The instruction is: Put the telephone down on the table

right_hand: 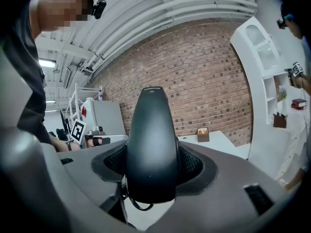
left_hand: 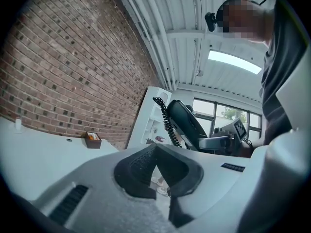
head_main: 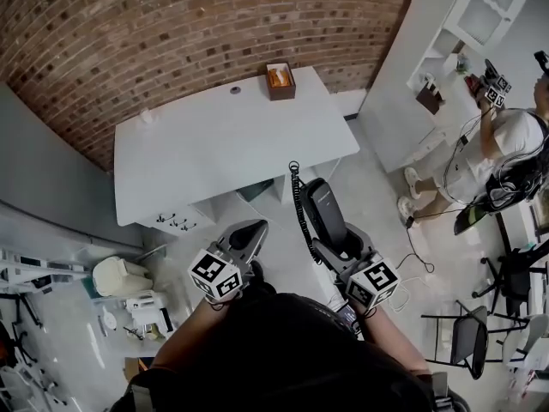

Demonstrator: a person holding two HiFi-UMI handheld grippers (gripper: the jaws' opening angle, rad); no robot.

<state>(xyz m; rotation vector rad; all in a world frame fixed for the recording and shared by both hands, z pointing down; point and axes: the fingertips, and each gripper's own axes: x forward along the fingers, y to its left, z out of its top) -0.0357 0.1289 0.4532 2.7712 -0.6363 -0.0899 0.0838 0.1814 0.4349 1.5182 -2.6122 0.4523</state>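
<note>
- Clenched in the right gripper [right_hand: 151, 165]: the black telephone [right_hand: 151, 135], a handset pinched by its sides between the two dark pads, with its rounded end standing up past them.
- Held in the air, short of the white table [head_main: 197, 144] and touching no part of its top, with pale floor [head_main: 377, 196] below in the head view.
- Running along the handset's left side in the head view: a black coiled cord [head_main: 297, 197], reaching up toward the table's near edge.
- Left gripper [left_hand: 154, 152]: clamped together, pad tips meeting, nothing between them; raised beside the right one and apart from the telephone.
- On the table's far edge, close to the brick wall [head_main: 171, 33]: a small brown box [head_main: 280, 81] with something orange inside, possibly tissues, too small to tell.
- Off to the right, by a white shelf unit [head_main: 480, 15]: a second person [head_main: 506, 144] in a white top, lifting another marker-cubed gripper.
</note>
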